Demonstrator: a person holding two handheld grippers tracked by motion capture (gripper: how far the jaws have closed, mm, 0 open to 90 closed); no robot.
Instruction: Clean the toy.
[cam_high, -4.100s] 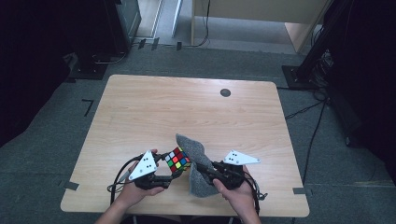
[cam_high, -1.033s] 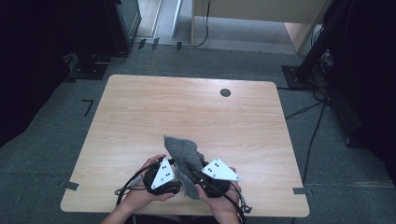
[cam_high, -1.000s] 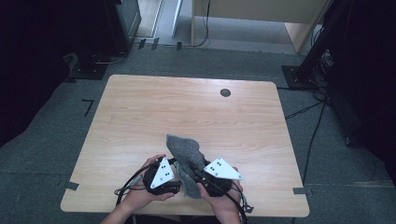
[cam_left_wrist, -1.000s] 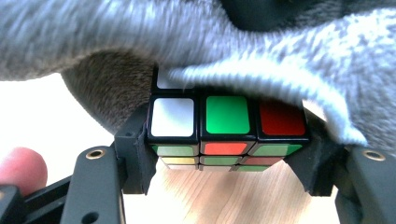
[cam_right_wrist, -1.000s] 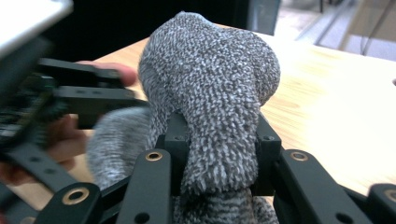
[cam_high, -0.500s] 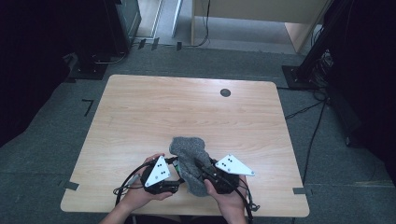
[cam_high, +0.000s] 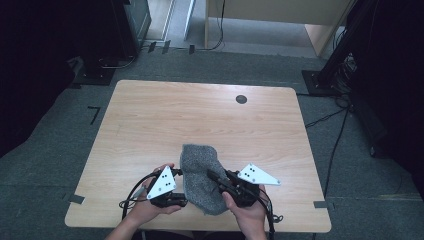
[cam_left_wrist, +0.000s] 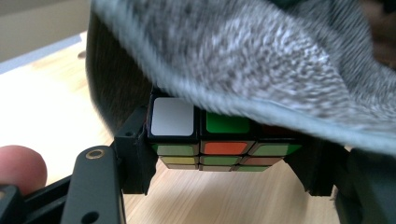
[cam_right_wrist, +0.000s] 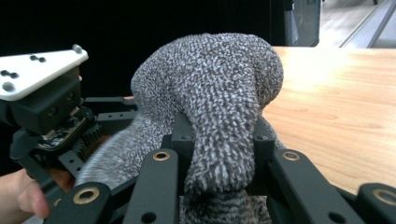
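Desk near edge: your left hand-held gripper clamps the cube, and the sock pinched by your right hand-held gripper drapes over it.

You work at a light wooden table with rounded corners and a dark round grommet near its far right corner. It stands on grey carpet, with tape marks off the left edge. Beyond the far edge you see a dark cabinet, a pale wooden unit and black stand bases with trailing cables.
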